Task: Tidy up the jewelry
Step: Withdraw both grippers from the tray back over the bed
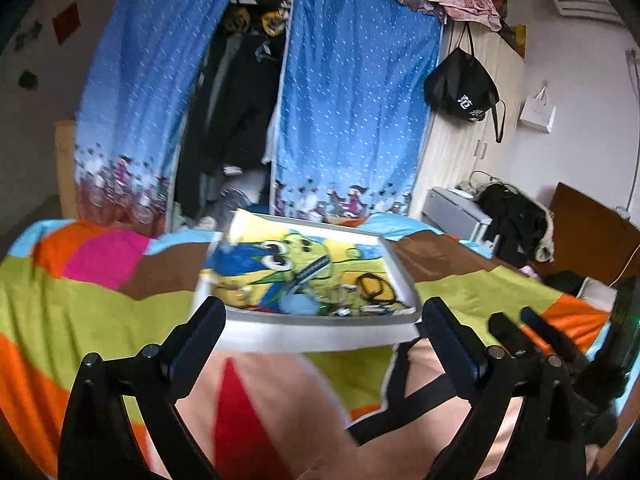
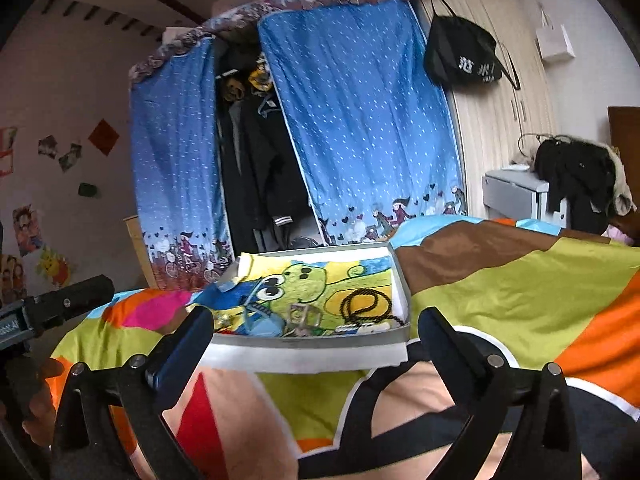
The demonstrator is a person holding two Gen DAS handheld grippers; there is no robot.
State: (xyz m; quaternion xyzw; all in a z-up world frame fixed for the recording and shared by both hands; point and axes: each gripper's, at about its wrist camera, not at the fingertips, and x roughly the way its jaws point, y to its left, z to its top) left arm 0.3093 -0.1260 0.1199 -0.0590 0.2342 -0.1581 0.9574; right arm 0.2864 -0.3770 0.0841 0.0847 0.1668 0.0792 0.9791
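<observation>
Grippers left (image 1: 322, 316) and right (image 2: 316, 326) gape wide, empty, above tray (image 2: 320, 354) of jewelry.

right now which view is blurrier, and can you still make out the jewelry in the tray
Left wrist view: motion-smeared, the shallow white cartoon-lined tray and its contents streak together. Right wrist view: sharper, the dark beaded necklace loop reads clearly. Both views bend the room's edges, fisheye style.
</observation>
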